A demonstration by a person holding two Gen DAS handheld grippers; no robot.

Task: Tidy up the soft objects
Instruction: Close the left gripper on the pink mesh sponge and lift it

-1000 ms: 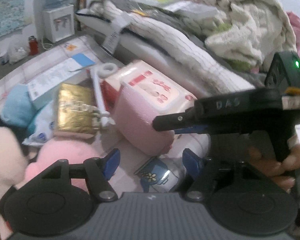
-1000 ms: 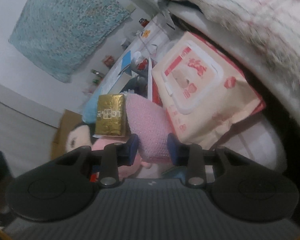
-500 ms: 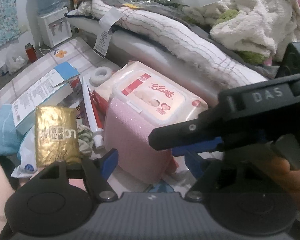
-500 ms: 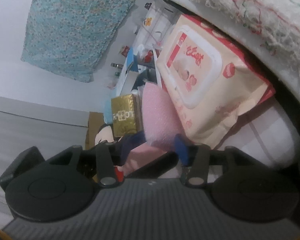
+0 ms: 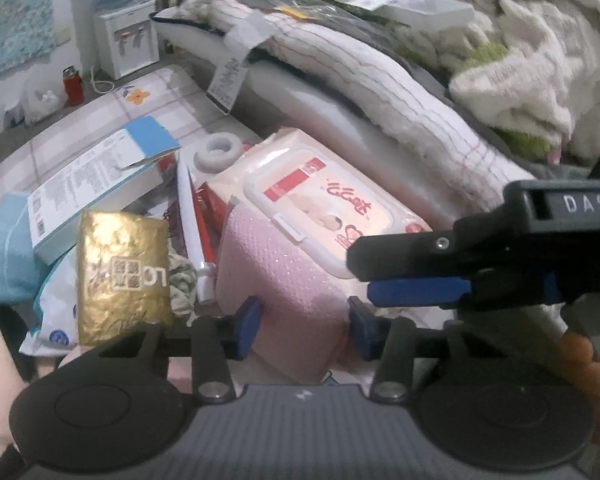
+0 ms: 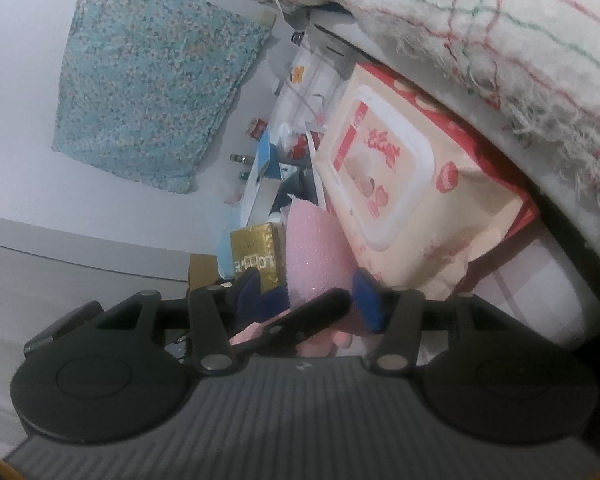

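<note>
Both grippers flank one pink sponge (image 5: 288, 292) leaning on the wipes pack (image 5: 320, 208): left gripper (image 5: 304, 328), jaws just narrowed, pinches it, right gripper (image 6: 306, 300) stands slack, so tugging could topple the gold packet (image 5: 122, 276).

We see a white wall (image 6: 28, 80) with a blue floral cloth (image 6: 152, 92) hung on it, a grey floor (image 6: 60, 264) below, and a small white water dispenser (image 5: 126, 40) standing against the wall.
</note>
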